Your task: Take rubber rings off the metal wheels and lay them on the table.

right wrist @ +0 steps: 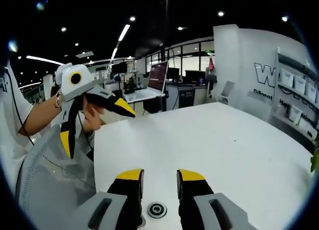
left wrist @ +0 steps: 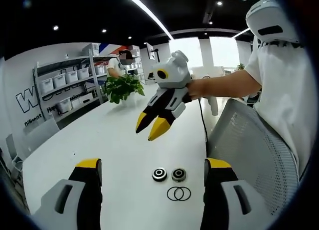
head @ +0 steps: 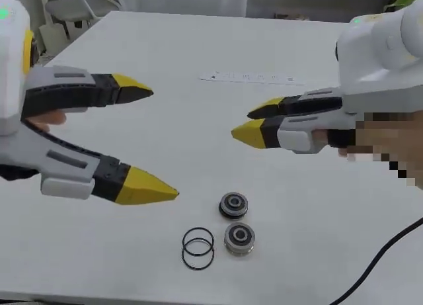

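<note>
Two small metal wheels lie near the table's front edge. The farther wheel (head: 233,204) has a dark rim; the nearer wheel (head: 239,239) shows bare silver metal. Two loose black rubber rings (head: 198,247) overlap flat on the table just left of the nearer wheel. My left gripper (head: 162,143) hovers wide open to the left of them, holding nothing. My right gripper (head: 242,123) floats above and behind the wheels, narrowly open and empty. The left gripper view has both wheels (left wrist: 169,174) and the rings (left wrist: 179,193) between its jaws. One wheel (right wrist: 157,209) sits below my right gripper (right wrist: 160,176).
A white strip (head: 254,78) lies flat on the white table (head: 132,47) farther back. A black cable (head: 377,259) runs across the front right corner. Chairs (head: 66,10) stand beyond the far left edge. A potted plant (left wrist: 122,88) stands on the table's far end.
</note>
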A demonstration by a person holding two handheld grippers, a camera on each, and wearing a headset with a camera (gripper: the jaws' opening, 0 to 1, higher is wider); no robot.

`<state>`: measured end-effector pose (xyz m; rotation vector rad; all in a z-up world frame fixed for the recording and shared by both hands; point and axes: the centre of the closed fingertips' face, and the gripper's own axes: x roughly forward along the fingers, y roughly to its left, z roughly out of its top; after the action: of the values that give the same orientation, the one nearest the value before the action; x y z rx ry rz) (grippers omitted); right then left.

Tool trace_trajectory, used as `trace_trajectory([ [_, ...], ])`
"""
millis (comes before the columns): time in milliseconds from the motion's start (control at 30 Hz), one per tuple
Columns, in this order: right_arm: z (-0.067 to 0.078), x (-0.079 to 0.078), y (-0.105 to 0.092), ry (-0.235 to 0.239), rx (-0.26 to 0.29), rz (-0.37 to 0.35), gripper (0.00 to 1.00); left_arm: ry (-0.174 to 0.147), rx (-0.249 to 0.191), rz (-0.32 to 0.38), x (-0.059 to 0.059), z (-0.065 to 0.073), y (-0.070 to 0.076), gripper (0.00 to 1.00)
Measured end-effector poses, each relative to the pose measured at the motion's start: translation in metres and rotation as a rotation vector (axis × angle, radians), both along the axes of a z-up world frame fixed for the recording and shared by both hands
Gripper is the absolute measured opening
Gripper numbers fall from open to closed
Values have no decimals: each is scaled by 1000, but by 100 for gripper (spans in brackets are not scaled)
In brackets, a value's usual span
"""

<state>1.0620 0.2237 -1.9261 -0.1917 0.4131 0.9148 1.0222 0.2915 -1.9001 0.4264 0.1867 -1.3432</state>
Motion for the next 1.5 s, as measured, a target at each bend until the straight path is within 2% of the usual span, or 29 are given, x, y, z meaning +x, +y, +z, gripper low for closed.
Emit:
trace_trajectory([
  [200, -5, 7, -1, -11, 31, 15, 29, -41, 1, -5, 19, 6, -15, 74],
  [267, -10, 9, -1, -10, 44, 21, 28, -39, -1, -4, 25, 5, -21, 75],
  [333, -16, 11, -3, -12, 55, 12, 26, -36, -8, -10, 27, 4, -27, 74],
  [400, -24, 11, -5, -5, 62, 9, 25, -47, -31, -19, 29, 7, -35, 74],
  [533, -45, 11, -14, 24, 60, -3, 22, -36, -49, -37, 32, 2, -51, 72],
  [667, -66, 8, -19, 66, 64, -8, 19, -43, -41, -28, 41, -13, -66, 69],
  [700, -74, 5, -21, 85, 62, -6, 20, -71, -38, -10, 47, -19, -69, 68],
  [733, -78, 4, -23, 97, 55, -5, 21, -79, -40, -1, 49, -22, -71, 67],
  [867, -95, -2, -27, 134, 31, 0, 20, -65, -34, 23, 51, -45, -76, 60],
  [967, -103, -6, -28, 154, 20, 8, 20, -35, -22, 39, 50, -63, -74, 58],
  [1000, -108, -9, -28, 164, 8, 11, 20, -17, -28, 55, 50, -70, -73, 57],
  [1033, -111, -10, -29, 169, 1, 12, 20, -13, -31, 62, 51, -72, -73, 56],
  [1067, -115, -11, -30, 175, -4, 11, 20, -13, -22, 72, 52, -81, -71, 53],
  [1133, -124, -14, -31, 209, 2, 7, 19, -8, 27, 92, 55, -98, -67, 46],
  [1233, -136, -15, -37, 248, -2, -8, 19, 14, 48, 79, 49, -110, -70, 43],
  [1367, -141, -20, -31, 252, -27, 14, 19, 25, 64, 54, 39, -119, -78, 40],
  [1433, -143, -22, -29, 250, -52, 30, 19, 32, 88, 26, 32, -126, -81, 37],
  [1500, -147, -24, -28, 246, -68, 45, 19, 33, 108, 26, 31, -133, -83, 36],
])
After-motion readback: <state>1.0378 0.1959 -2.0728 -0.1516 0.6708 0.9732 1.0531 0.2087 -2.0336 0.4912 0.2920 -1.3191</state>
